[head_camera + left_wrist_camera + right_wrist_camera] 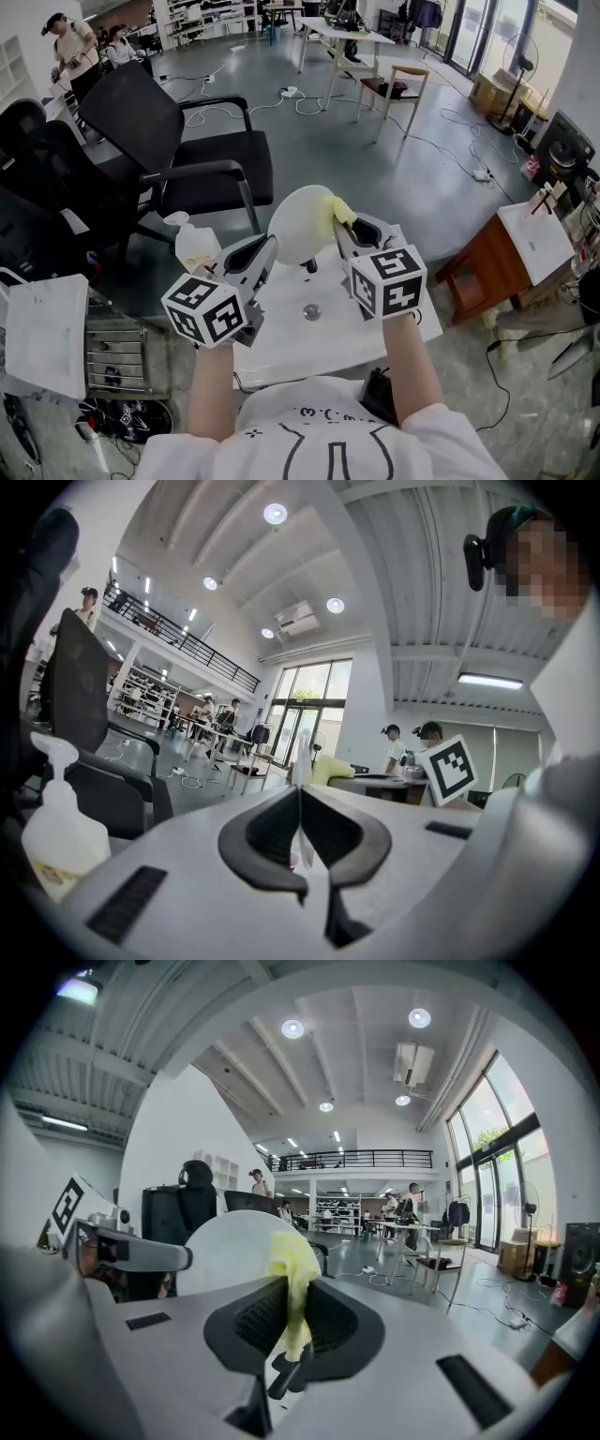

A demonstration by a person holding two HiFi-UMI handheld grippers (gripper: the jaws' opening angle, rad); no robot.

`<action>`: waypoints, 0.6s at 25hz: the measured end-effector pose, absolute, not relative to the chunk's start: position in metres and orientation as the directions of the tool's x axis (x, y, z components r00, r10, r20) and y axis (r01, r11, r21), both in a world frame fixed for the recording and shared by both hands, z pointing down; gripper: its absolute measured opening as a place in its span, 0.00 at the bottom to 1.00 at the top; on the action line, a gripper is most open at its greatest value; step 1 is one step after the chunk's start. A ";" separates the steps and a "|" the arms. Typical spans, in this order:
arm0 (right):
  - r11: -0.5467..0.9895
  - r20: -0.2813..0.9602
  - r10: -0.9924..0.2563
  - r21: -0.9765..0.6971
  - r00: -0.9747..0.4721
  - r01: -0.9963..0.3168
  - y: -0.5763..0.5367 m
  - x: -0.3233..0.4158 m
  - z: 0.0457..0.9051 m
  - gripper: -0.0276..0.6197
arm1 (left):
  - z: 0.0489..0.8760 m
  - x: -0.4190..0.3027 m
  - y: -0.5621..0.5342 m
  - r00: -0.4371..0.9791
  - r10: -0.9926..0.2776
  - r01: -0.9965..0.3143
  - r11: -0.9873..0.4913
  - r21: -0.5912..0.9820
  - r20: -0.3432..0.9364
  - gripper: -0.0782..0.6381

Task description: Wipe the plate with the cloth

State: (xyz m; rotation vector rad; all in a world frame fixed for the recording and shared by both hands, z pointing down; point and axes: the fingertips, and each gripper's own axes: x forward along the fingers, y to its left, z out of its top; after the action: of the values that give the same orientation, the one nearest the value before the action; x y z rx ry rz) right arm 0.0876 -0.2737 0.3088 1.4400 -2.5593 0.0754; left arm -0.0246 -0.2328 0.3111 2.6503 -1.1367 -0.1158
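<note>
Plate [298,225] upright at frame centre, edge clamped in left gripper [269,246]; right gripper [343,232] pinches cloth [335,214] at its right edge.

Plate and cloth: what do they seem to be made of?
The plate: white, smooth, evenly coloured, thin rim; ceramic or hard plastic, the look leaves it open. The cloth: pale yellow soft fabric, since it bunches and folds limply; the weave is too small to tell.
</note>
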 end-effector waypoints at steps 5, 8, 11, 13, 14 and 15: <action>0.611 0.220 -0.782 0.086 -0.583 -0.787 -0.255 0.058 0.309 0.12 | 0.311 -0.027 -0.234 0.680 -0.732 -0.715 -0.653 0.248 0.033 0.13; 0.659 0.268 -0.740 0.107 -0.617 -0.744 -0.248 0.039 0.321 0.12 | 0.309 -0.029 -0.234 0.680 -0.733 -0.715 -0.653 0.252 0.029 0.13; 0.681 0.312 -0.718 0.124 -0.623 -0.722 -0.245 0.024 0.332 0.12 | 0.306 -0.028 -0.232 0.687 -0.726 -0.705 -0.659 0.262 0.024 0.13; 0.677 0.321 -0.721 0.141 -0.614 -0.722 -0.246 0.021 0.334 0.12 | 0.305 -0.027 -0.231 0.687 -0.726 -0.706 -0.658 0.263 0.027 0.13; 0.676 0.323 -0.723 0.146 -0.611 -0.722 -0.247 0.021 0.334 0.12 | 0.305 -0.027 -0.231 0.685 -0.728 -0.708 -0.656 0.262 0.029 0.13; 0.677 0.324 -0.722 0.148 -0.611 -0.721 -0.247 0.020 0.335 0.12 | 0.306 -0.028 -0.230 0.684 -0.729 -0.709 -0.654 0.263 0.029 0.13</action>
State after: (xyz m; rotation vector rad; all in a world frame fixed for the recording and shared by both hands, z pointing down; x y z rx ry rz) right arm 0.0199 -0.2469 0.3347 1.1356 -2.5346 -0.0031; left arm -0.0279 -0.2304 0.3057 2.6438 -1.1516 -0.1145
